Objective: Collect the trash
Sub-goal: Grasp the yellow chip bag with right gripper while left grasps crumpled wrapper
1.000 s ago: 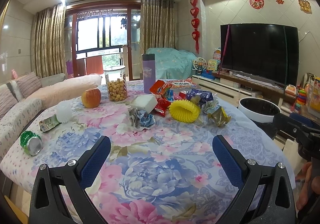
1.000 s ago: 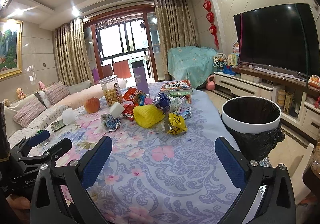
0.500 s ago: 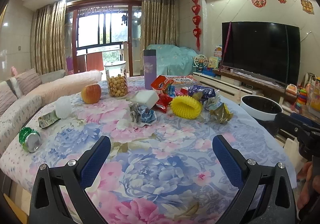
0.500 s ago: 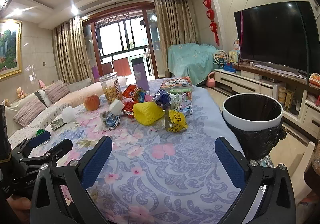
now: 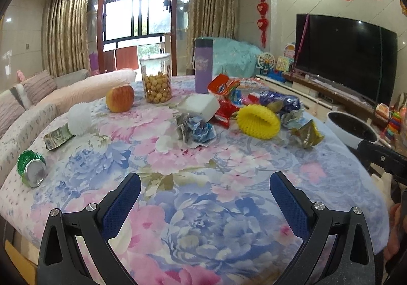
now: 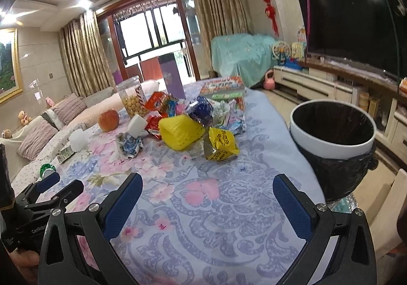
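Progress: none apparent | wrappers (image 6: 221, 146) still on table (image 6: 229, 196); bin (image 6: 333, 132) at 2 o'clock | left gripper (image 5: 204, 194), right gripper (image 6: 207, 194): fingers apart, empty

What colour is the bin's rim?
White rim over a black liner, clearest in the right wrist view.

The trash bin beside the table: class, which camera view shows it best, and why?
The right wrist view. There the trash bin appears large, with its whole white rim, dark liner and open mouth visible. The left wrist view shows only a small part of it at the table's far right edge.
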Motion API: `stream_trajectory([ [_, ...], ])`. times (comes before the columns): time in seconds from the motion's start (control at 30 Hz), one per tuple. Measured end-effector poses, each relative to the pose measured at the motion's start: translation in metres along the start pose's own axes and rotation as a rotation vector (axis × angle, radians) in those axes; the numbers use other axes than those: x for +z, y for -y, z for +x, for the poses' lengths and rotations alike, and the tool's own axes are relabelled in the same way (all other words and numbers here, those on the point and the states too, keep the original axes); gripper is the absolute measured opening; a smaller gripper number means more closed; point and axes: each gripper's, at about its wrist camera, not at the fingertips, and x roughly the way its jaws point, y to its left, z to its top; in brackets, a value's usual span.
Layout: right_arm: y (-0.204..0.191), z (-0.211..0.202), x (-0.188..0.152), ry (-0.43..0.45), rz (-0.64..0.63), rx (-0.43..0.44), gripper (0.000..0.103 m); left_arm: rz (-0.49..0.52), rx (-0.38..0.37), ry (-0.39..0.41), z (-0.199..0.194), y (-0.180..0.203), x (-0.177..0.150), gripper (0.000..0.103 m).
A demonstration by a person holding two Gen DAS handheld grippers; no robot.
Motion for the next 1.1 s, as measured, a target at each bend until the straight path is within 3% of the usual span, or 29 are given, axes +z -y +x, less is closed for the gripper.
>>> stream_trajectory([
  [0.23, 0.007, 0.038, 0.004, -0.085, 0.029, 0.016, 0.097, -0.018, 0.005, -0.074, 0.039, -0.005, 0.014, 0.101],
  [0.37, 0.013, 0.056, 0.009, -0.123, 0.044, 0.014, 0.084, -0.035, 0.0, -0.109, 0.068, -0.009, 0.026, 0.097],
  [0.6, 0.025, 0.081, 0.024, -0.161, 0.071, 0.005, 0.074, -0.066, 0.004, -0.15, 0.117, -0.018, 0.052, 0.097],
  [0.9, 0.037, 0.112, 0.034, -0.21, 0.102, -0.01, 0.052, -0.173, -0.038, -0.264, 0.182, -0.037, 0.075, 0.093],
  [1.0, 0.038, 0.118, 0.035, -0.227, 0.107, -0.011, 0.038, -0.196, -0.034, -0.294, 0.199, -0.041, 0.079, 0.082],
  [1.03, 0.039, 0.119, 0.035, -0.23, 0.104, -0.011, 0.03, -0.205, -0.039, -0.307, 0.204, -0.042, 0.08, 0.069],
  [1.1, 0.039, 0.12, 0.034, -0.234, 0.102, -0.009, 0.028, -0.223, -0.068, -0.336, 0.214, -0.044, 0.078, 0.05],
])
